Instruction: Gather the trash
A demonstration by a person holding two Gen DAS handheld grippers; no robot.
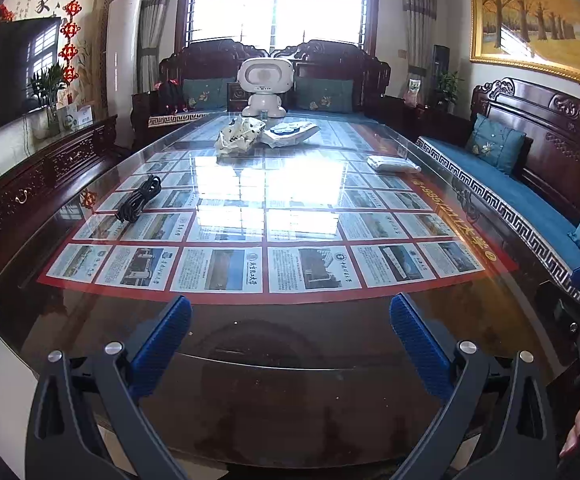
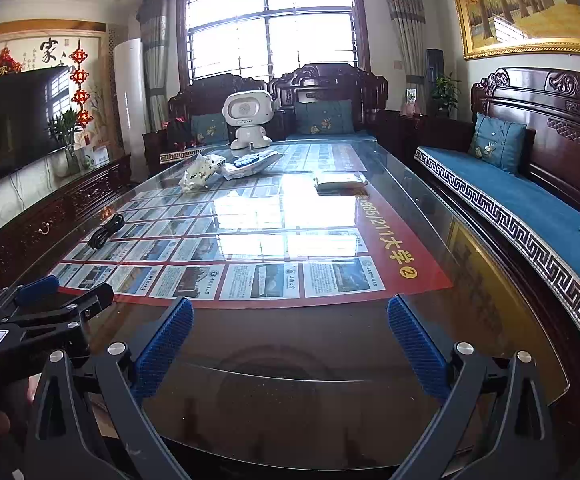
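A crumpled white wrapper (image 1: 239, 135) (image 2: 201, 171) and a flat white-and-blue snack package (image 1: 290, 133) (image 2: 250, 164) lie at the far end of the glass-topped table (image 1: 290, 336) (image 2: 290, 336). A white tissue pack (image 1: 392, 163) (image 2: 340, 182) lies toward the right edge. My left gripper (image 1: 290, 320) is open and empty over the near table edge. My right gripper (image 2: 290, 320) is open and empty beside it; the left gripper also shows in the right wrist view (image 2: 46, 300).
A coiled black cable (image 1: 138, 199) (image 2: 106, 231) lies on the table's left side. A white robot toy (image 1: 264, 86) (image 2: 249, 122) stands at the far end. Dark wooden benches with blue cushions (image 1: 502, 196) (image 2: 510, 184) run along the right and far sides; a TV cabinet (image 1: 42, 176) stands left.
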